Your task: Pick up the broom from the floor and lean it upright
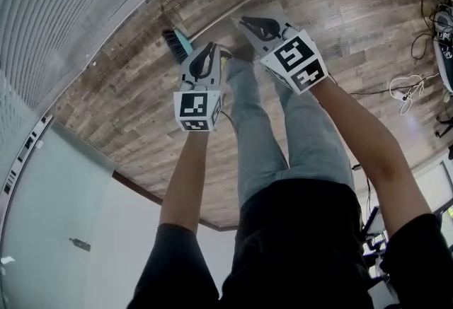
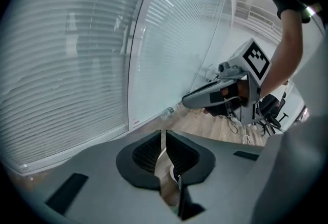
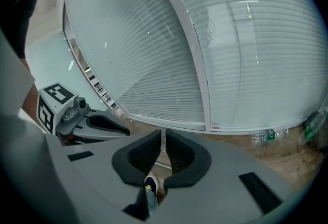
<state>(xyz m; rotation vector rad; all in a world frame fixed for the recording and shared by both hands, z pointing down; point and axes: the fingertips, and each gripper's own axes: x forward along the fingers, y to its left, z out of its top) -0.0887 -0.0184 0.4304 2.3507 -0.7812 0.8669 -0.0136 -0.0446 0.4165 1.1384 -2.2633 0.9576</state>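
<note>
On the wooden plank floor [image 1: 340,18], I see the teal-headed metal-pole broom [image 1: 178,42] lying diagonally. Its head is beside the left hand-held gripper [image 1: 207,53], its pole past the right hand-held gripper [image 1: 249,22]. Both are pressed together, empty.

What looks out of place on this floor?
The broom lies flat on the wooden floor near the glass wall instead of standing upright. A plastic bottle also lies on its side at the wall's foot.
</note>
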